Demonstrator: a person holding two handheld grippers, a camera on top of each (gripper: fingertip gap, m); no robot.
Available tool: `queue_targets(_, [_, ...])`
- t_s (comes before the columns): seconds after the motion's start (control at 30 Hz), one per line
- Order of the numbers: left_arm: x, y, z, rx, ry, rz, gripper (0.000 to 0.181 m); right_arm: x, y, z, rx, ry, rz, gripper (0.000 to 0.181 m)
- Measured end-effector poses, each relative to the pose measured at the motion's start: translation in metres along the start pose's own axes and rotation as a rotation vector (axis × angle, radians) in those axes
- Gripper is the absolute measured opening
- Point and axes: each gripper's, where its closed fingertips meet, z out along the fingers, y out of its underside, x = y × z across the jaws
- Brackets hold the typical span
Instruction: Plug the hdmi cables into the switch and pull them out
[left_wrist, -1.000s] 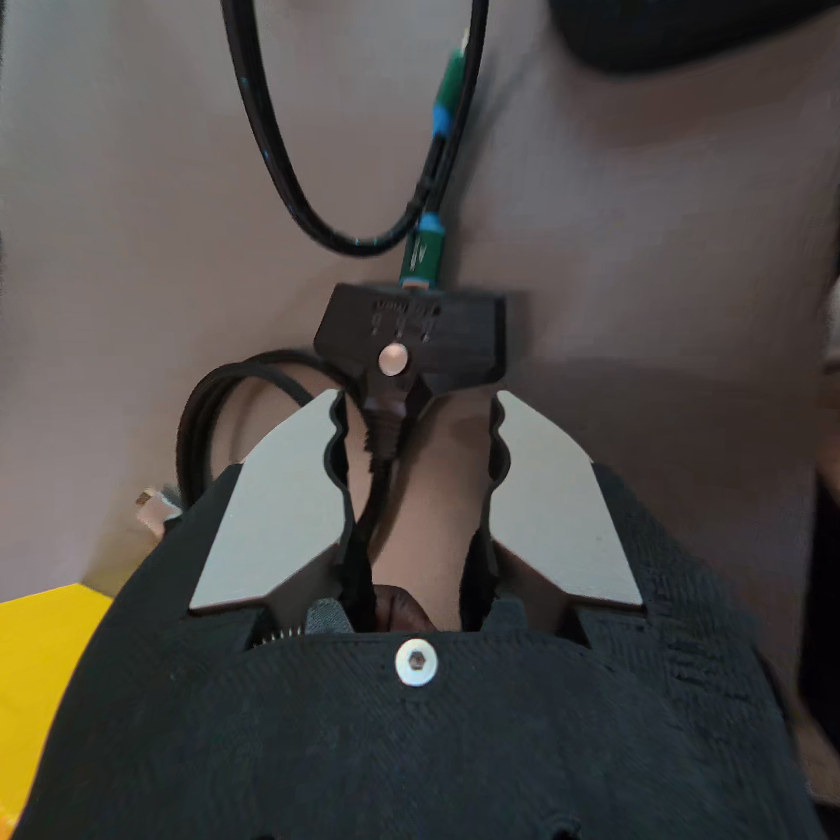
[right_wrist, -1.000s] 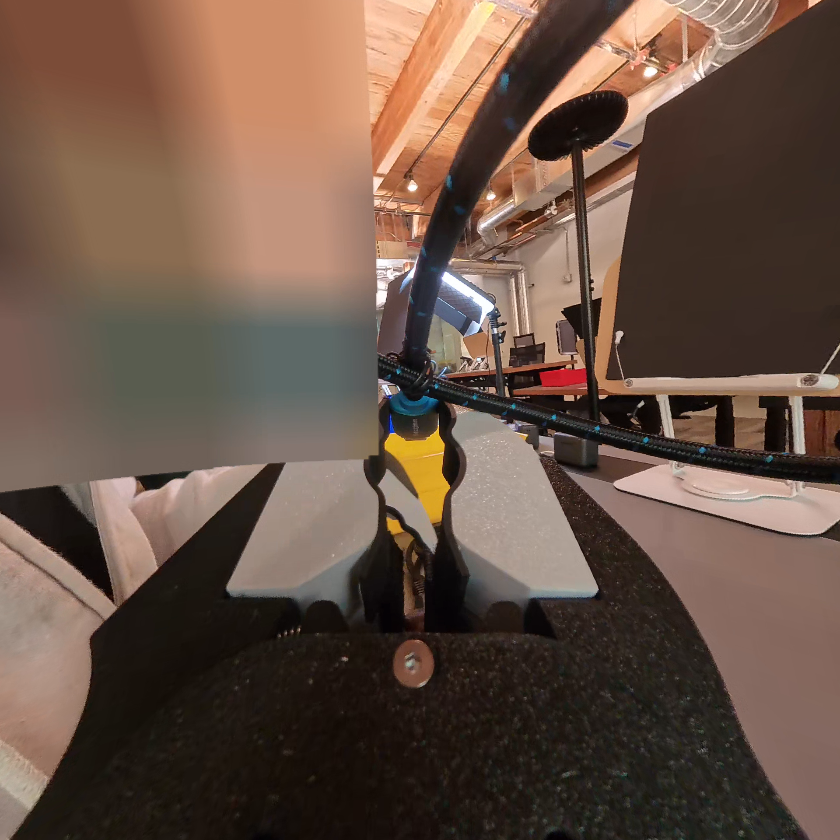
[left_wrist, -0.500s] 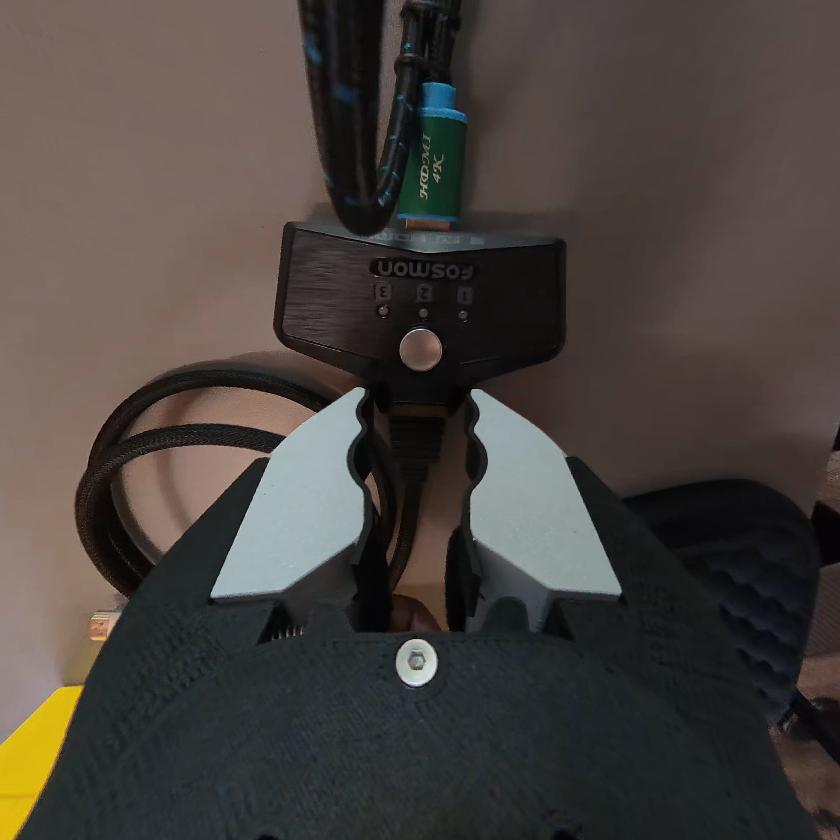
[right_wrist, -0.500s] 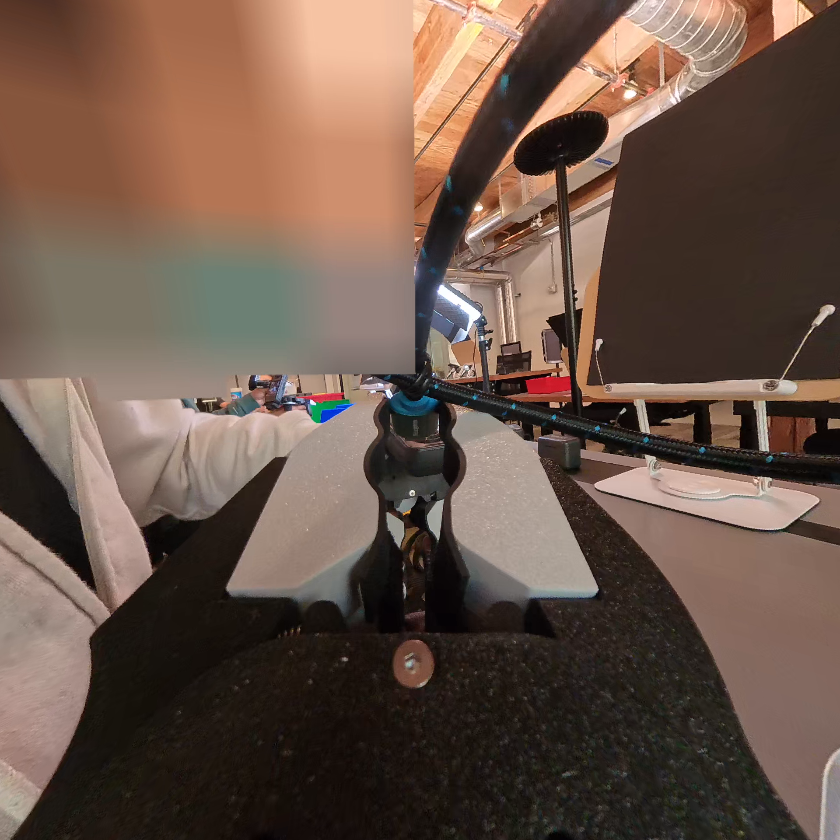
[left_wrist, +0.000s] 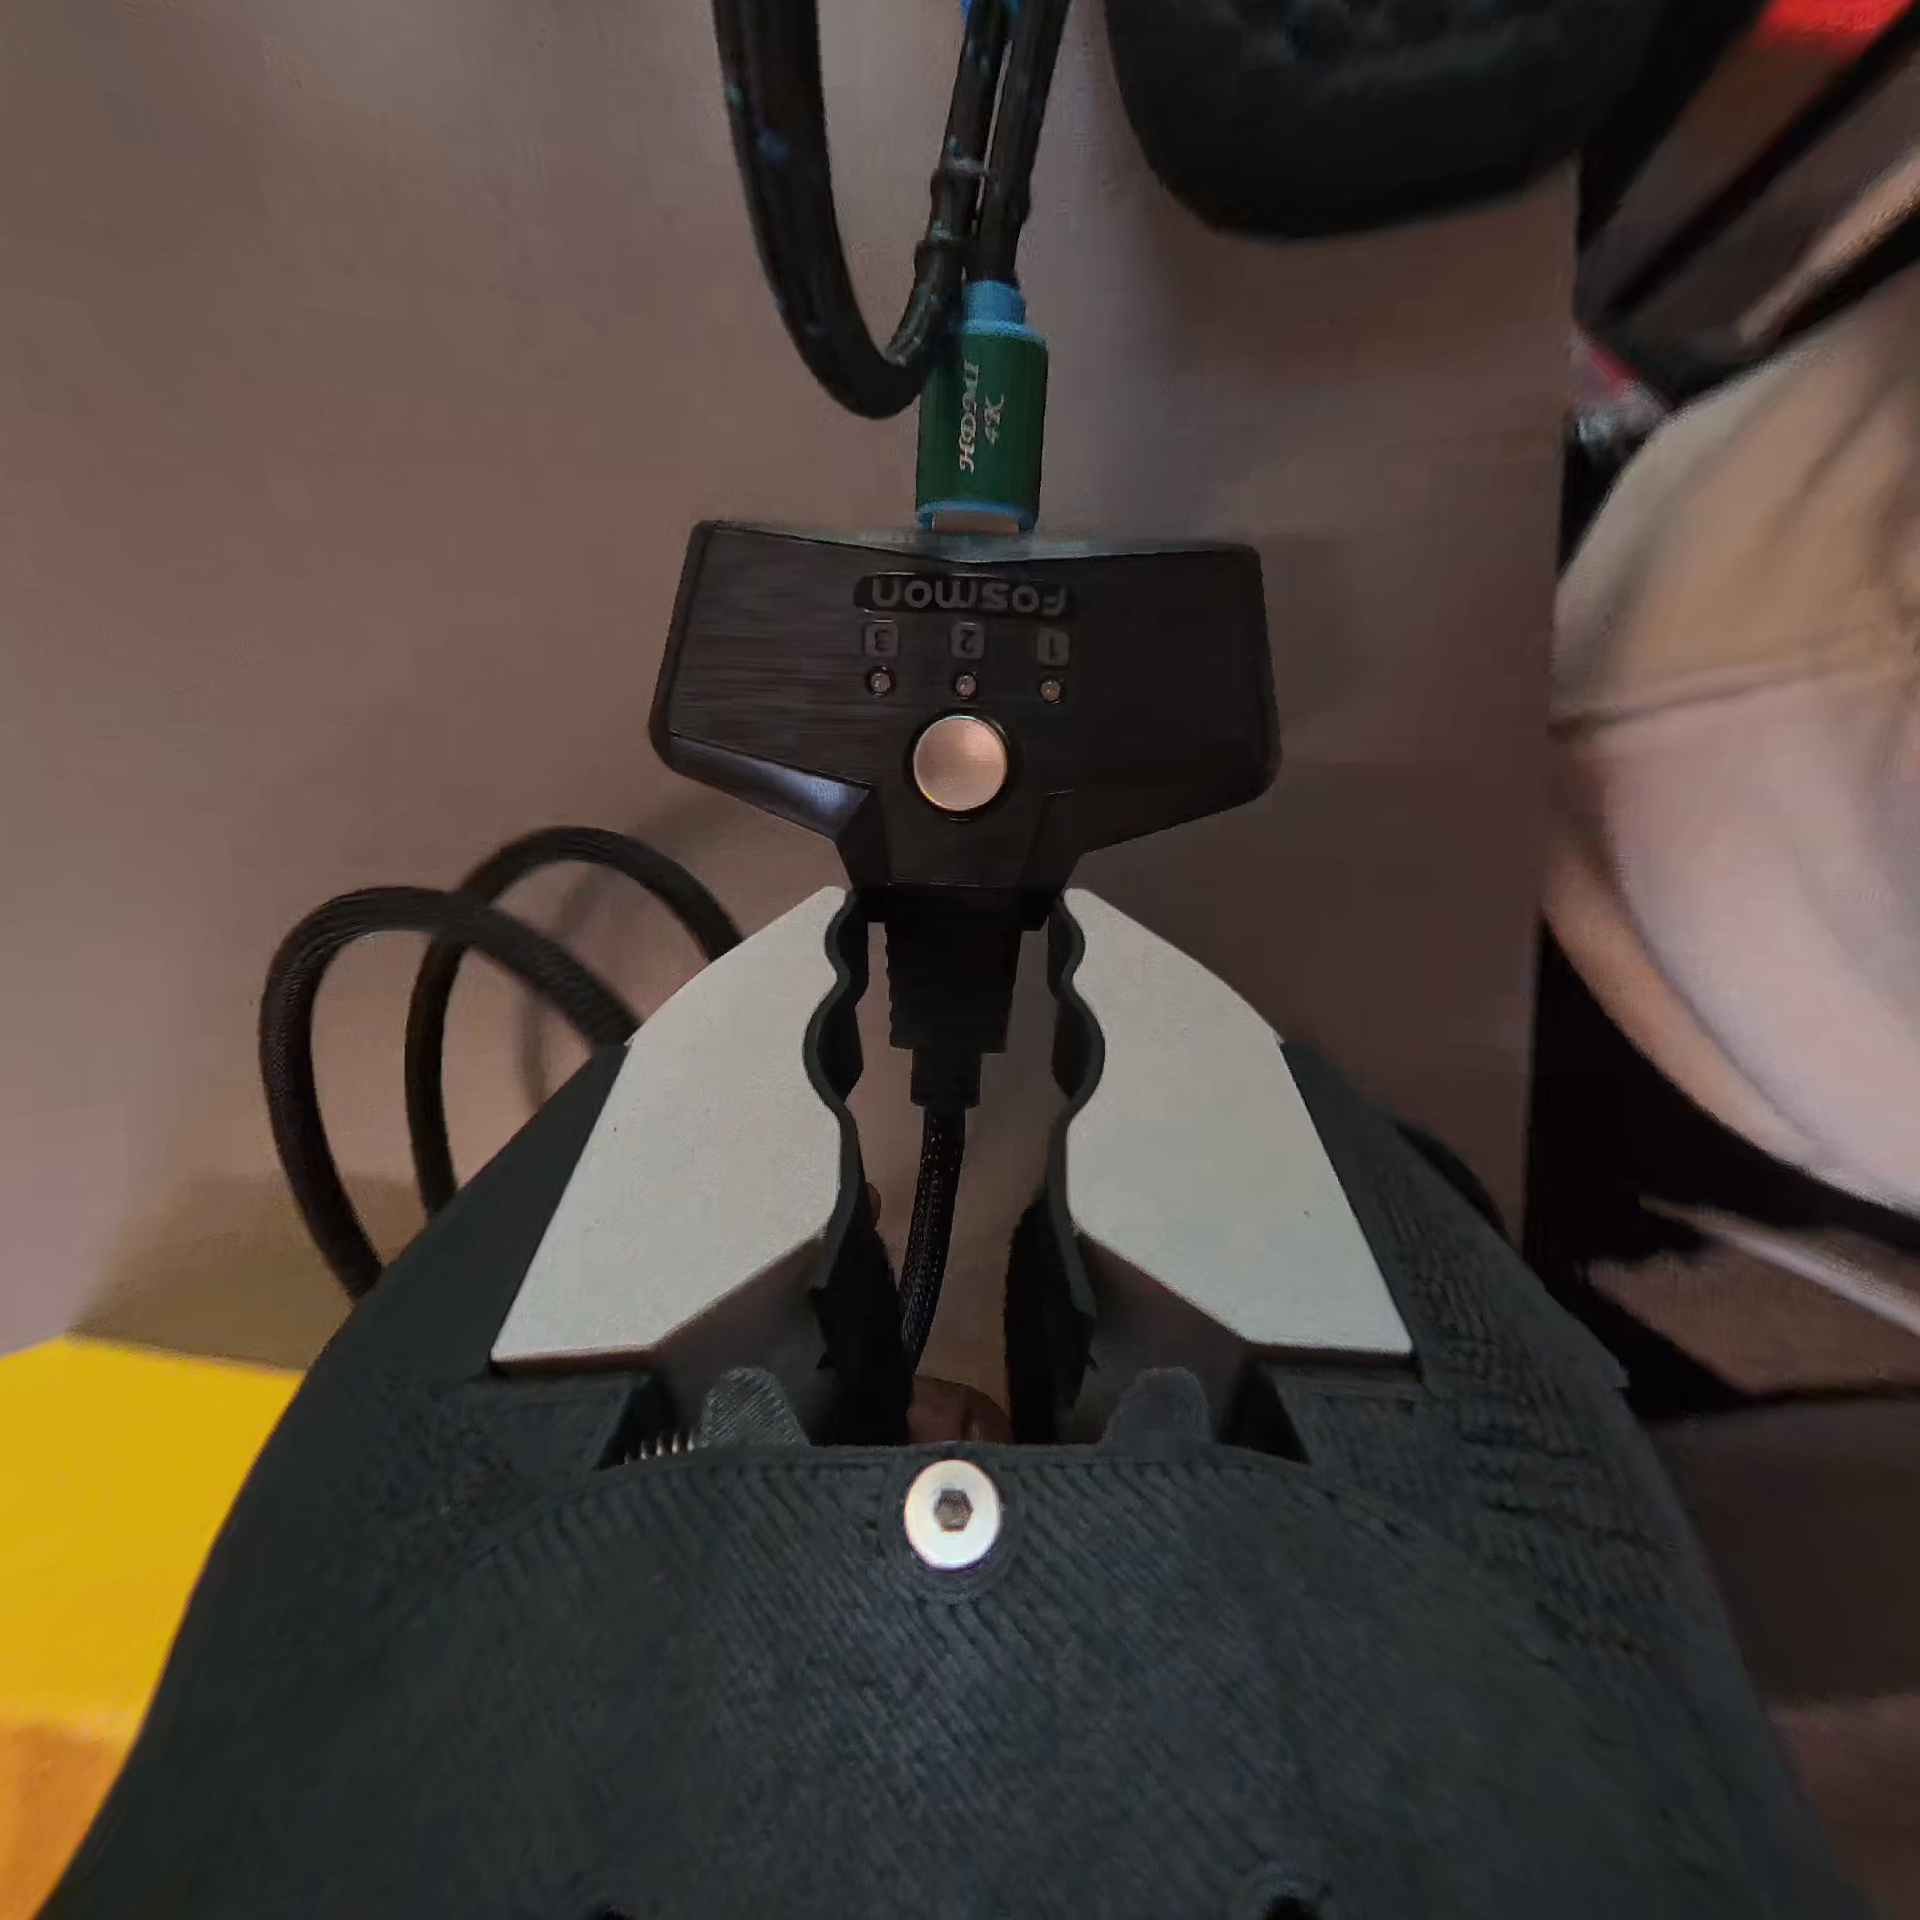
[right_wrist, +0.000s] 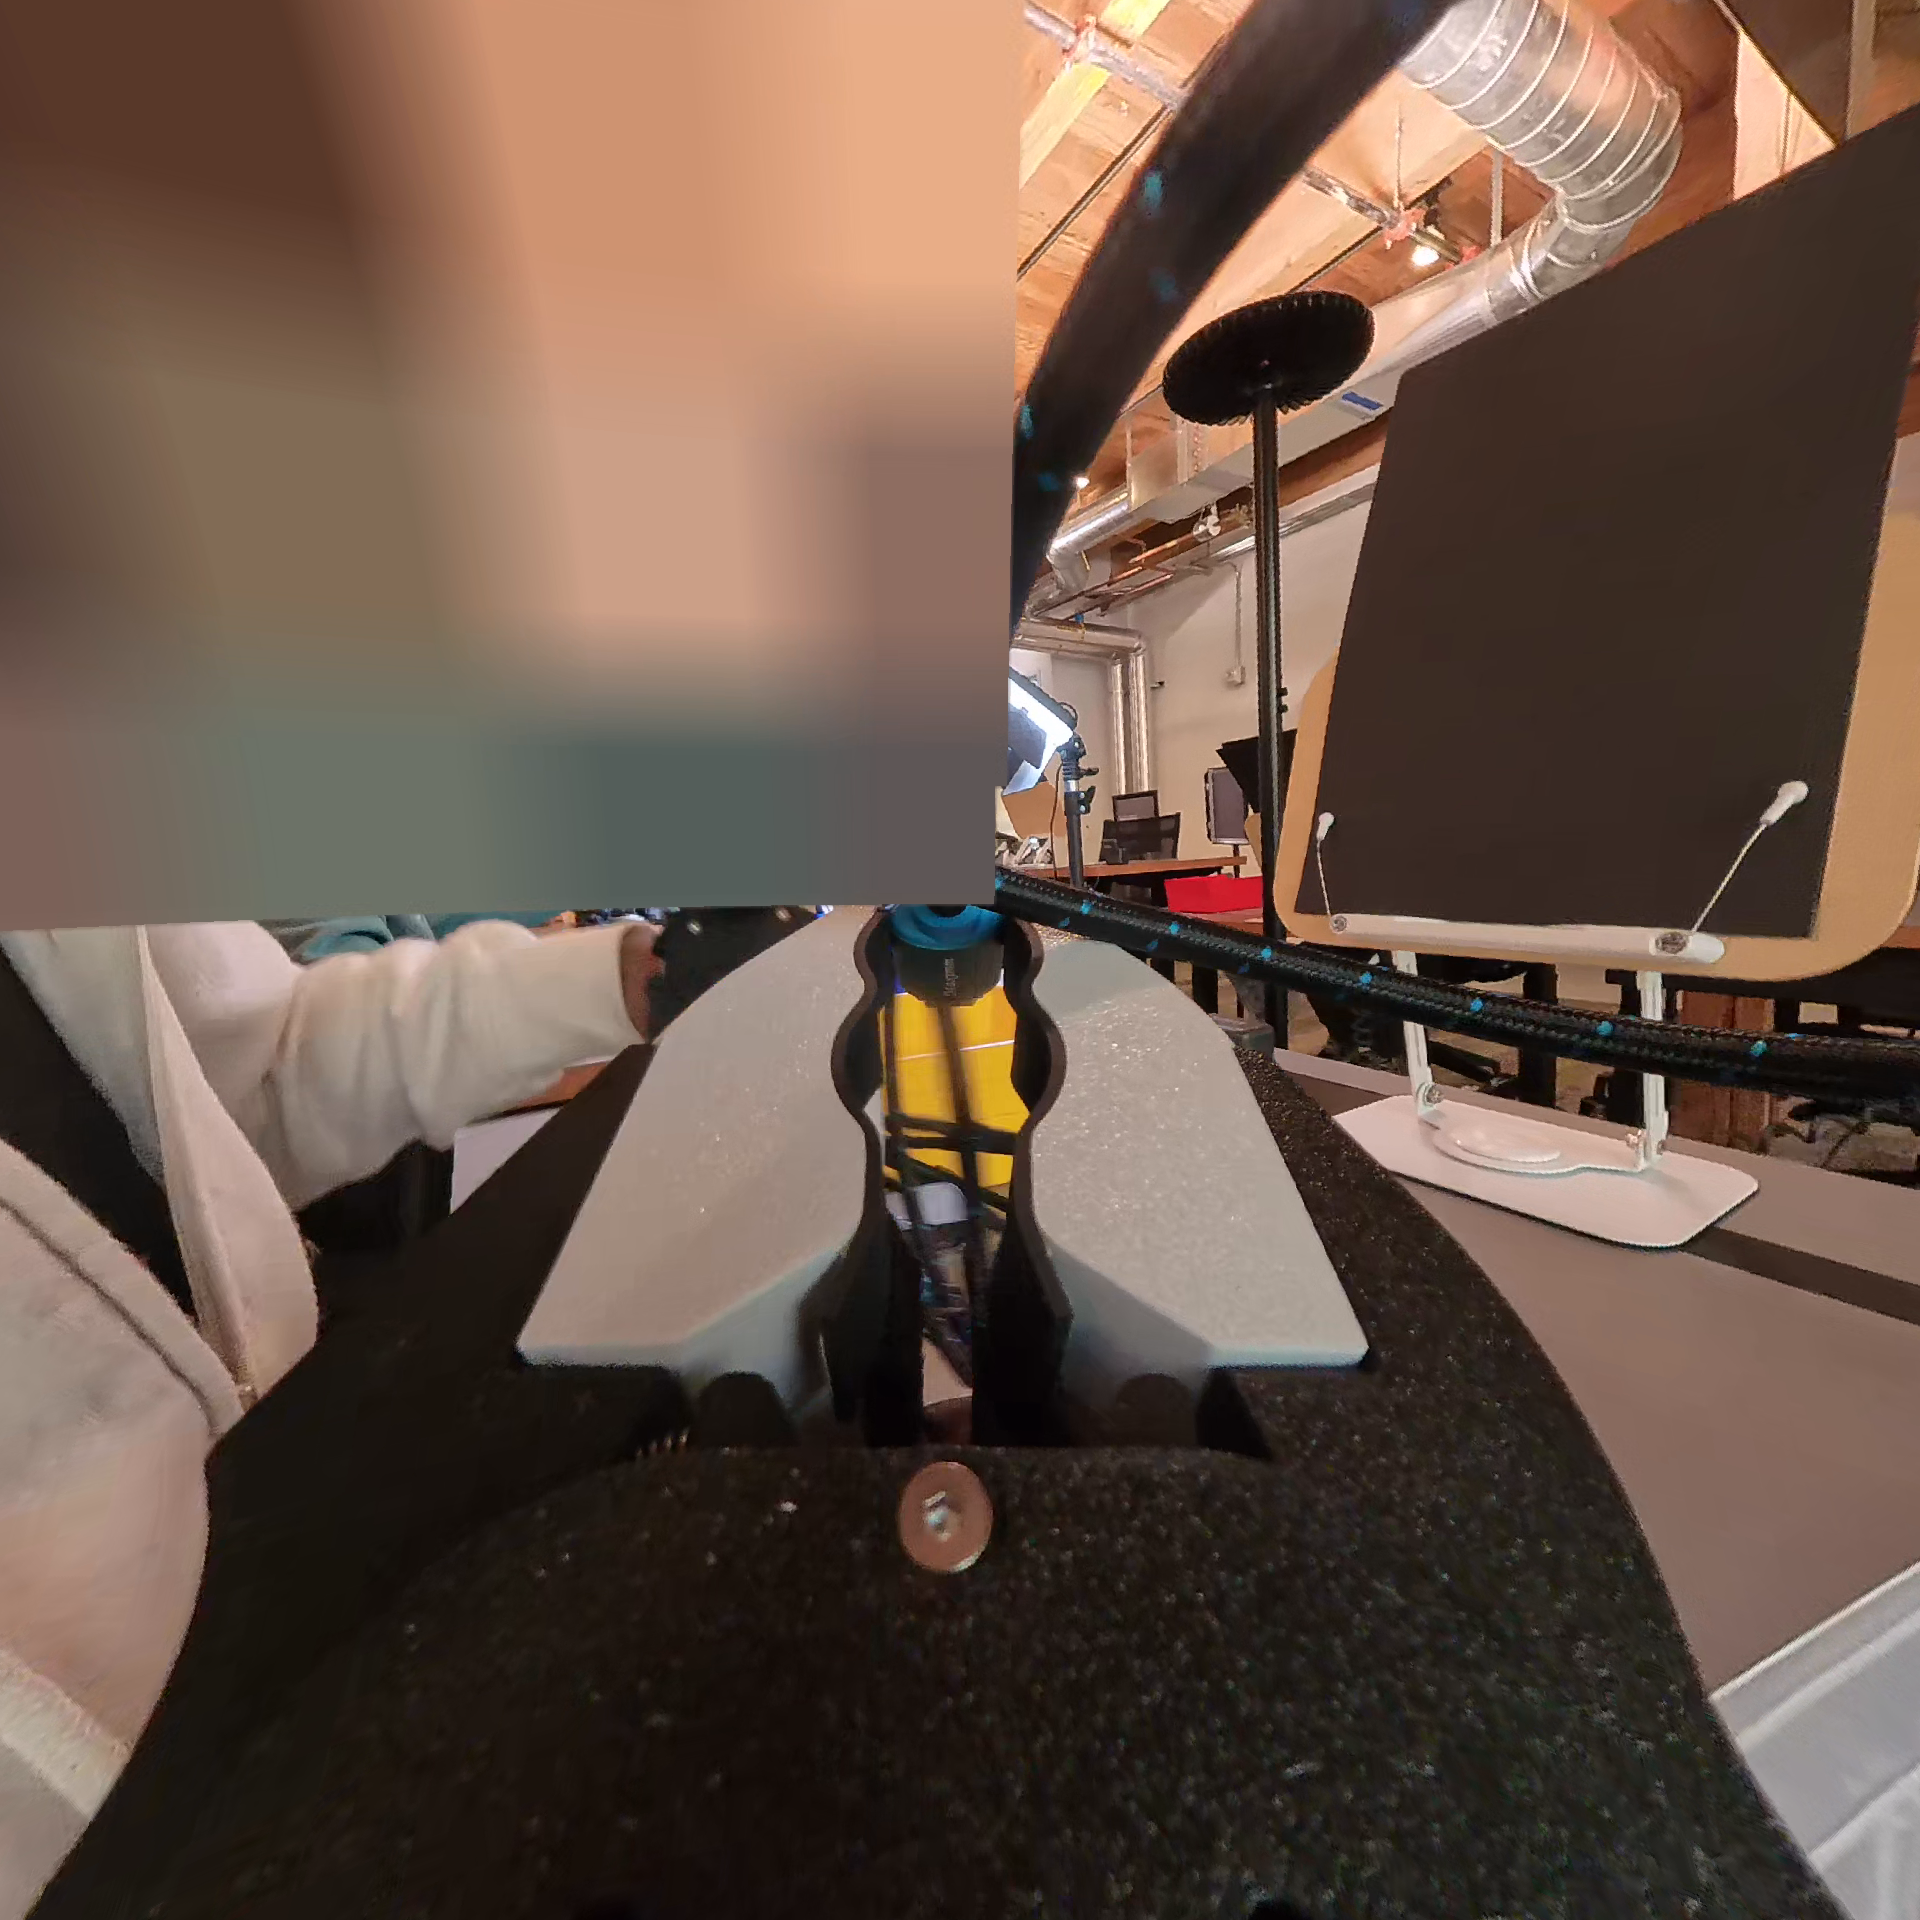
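Note:
In the left wrist view the black HDMI switch (left_wrist: 961, 686) sits just past my fingertips. A green HDMI plug (left_wrist: 982, 426) with a black braided cable is seated in its far edge. My left gripper (left_wrist: 951, 920) is shut on the switch's narrow tail, where its own black cable leaves towards me. In the right wrist view my right gripper (right_wrist: 945, 935) is shut on a dark HDMI plug with a blue collar (right_wrist: 940, 961). Its black, blue-flecked cable (right_wrist: 1455, 1008) runs off to the right and loops up overhead.
A coil of black cable (left_wrist: 436, 1039) lies left of the switch on the grey table (left_wrist: 312, 520), with a yellow box (left_wrist: 94, 1558) at lower left. A person's white sleeve (right_wrist: 416, 1029) is at left. A black board on a white stand (right_wrist: 1590, 665) and a pole with a black disc (right_wrist: 1268, 353) stand at right.
My left gripper has narrowed from wide open and closed on the switch's tail, and the background behind the switch has shifted. My right gripper still holds its plug and has tilted slightly.

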Motion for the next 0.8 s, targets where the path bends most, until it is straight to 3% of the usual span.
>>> queue_targets(0.13, [0.044,0.036,-0.021,-0.248,0.080,0.037,0.033,-0.006,-0.001,-0.002,-0.006,-0.003,-0.022,0.021])
queue_targets(0.27, [0.083,0.099,0.000,-0.497,0.166,0.020,0.032,-0.009,0.002,-0.005,-0.007,0.001,-0.008,0.021])
queue_targets(0.4, [0.082,0.102,0.002,-0.449,0.149,0.011,0.032,-0.011,-0.001,-0.005,-0.002,-0.004,-0.012,0.021])
queue_targets(0.53, [0.082,0.110,-0.003,-0.528,0.198,0.077,0.041,-0.014,-0.001,-0.004,-0.012,-0.007,-0.030,0.021])
queue_targets(0.8, [0.080,0.113,0.006,-0.474,0.274,0.144,0.034,-0.013,0.003,-0.004,-0.011,-0.002,-0.024,0.021])
